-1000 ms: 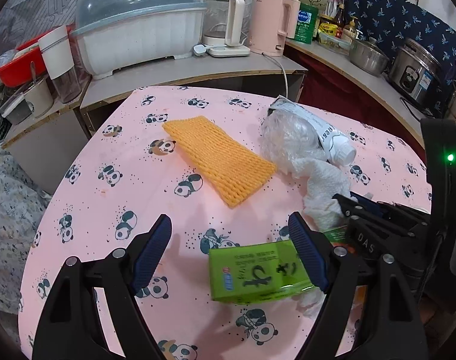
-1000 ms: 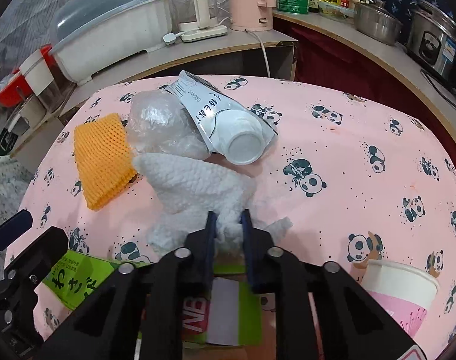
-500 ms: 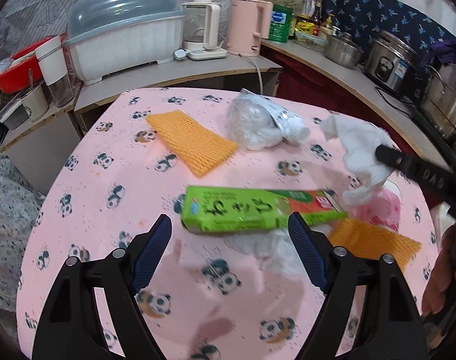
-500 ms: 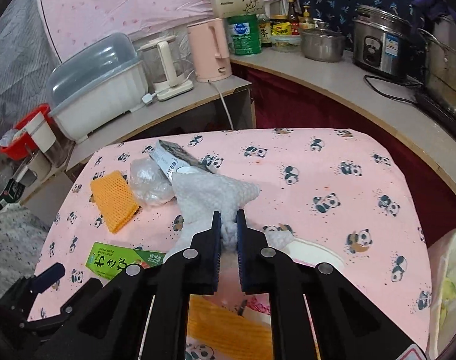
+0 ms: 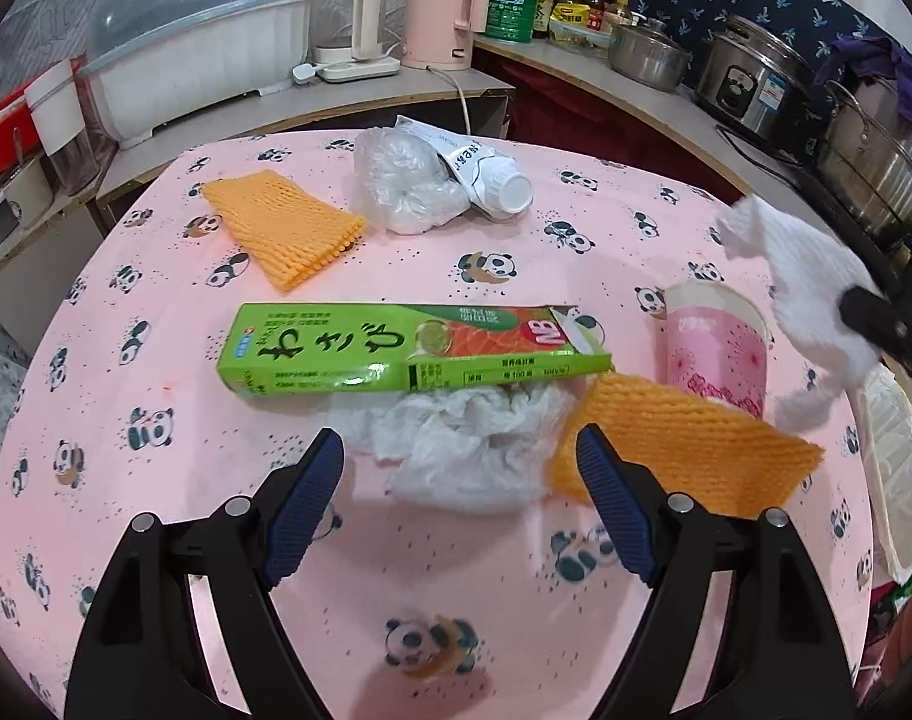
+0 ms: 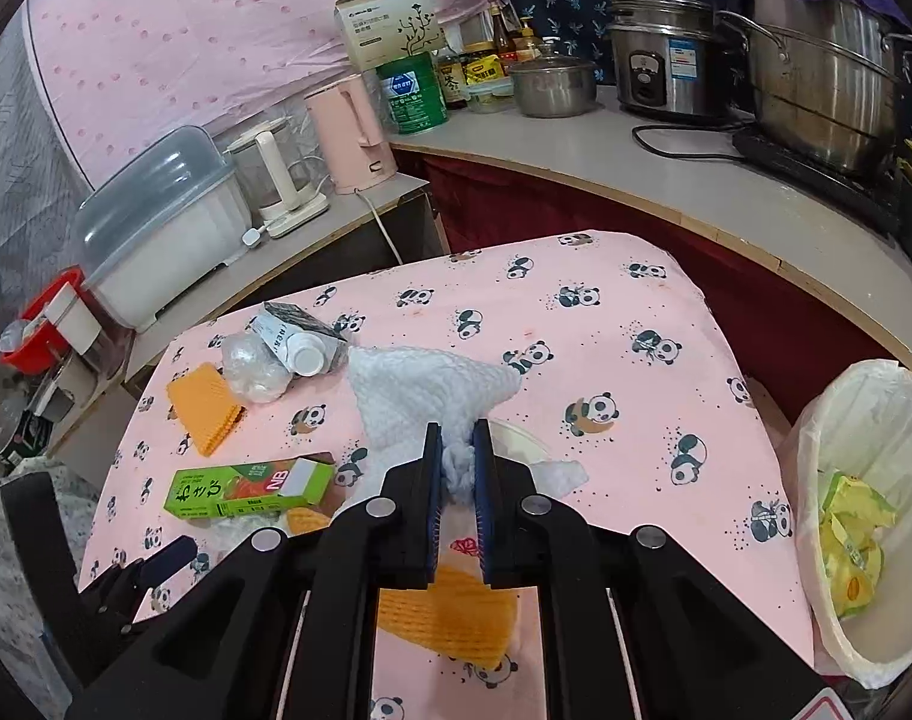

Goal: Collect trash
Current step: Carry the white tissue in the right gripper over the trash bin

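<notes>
My right gripper is shut on a white paper towel and holds it above the pink panda table; it also shows in the left wrist view at the right. My left gripper is open and empty above the table's near side. In front of it lie a crumpled clear plastic wrap, a green box, an orange foam net and a pink paper cup. A white-lined trash bin stands right of the table.
Farther back lie a second orange foam net, a clear plastic bag and a squashed carton with a white cap. Counters with kettles, a dish box and pots ring the table.
My right gripper has lifted the paper towel off the table and carried it right, toward the bin. My left gripper has drawn back toward the near edge, still open.
</notes>
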Motion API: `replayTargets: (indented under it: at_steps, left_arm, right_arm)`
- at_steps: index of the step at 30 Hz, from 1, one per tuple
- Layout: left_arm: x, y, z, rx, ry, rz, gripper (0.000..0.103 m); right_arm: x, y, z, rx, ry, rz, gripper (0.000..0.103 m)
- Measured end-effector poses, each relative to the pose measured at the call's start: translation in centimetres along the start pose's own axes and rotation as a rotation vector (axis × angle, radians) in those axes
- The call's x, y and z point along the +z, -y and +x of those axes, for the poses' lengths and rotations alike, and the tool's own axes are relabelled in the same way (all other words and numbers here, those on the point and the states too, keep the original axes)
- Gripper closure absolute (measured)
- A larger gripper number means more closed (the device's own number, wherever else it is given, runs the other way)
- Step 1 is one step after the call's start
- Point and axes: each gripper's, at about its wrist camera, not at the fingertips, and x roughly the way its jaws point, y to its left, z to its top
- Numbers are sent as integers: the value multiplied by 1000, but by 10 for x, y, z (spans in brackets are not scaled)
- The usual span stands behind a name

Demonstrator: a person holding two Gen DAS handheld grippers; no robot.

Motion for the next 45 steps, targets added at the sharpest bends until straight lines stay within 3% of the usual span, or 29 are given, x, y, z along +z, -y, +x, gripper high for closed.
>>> replayTargets:
  at_steps: [3, 6, 8, 11, 15, 29, 45]
  left_arm:
    - [4, 3, 12, 3, -13, -2, 33]
    - [4, 5, 20, 4, -28, 1, 45]
    - [4, 6, 22, 5, -30, 7, 54]
    - [2, 7, 21, -8, -31, 18, 76]
    - [1, 8, 12, -15, -21, 20, 91]
    - [9, 34, -65, -44, 119, 59, 94]
    - [17, 105, -146, -132, 275, 155, 94]
  right_arm:
    - [-1, 7, -1, -2, -3, 10, 94]
    - [-2, 11, 0, -5, -5, 13, 94]
    - [-3, 14, 0, -3, -7, 15, 94]
    - [-6, 14, 0, -1, -10, 17, 94]
    - [-9, 14, -5, 7, -9, 21, 94]
    - [-8, 20, -61, 26, 76, 28, 94]
    - [-14, 70, -132, -6, 182, 93, 94]
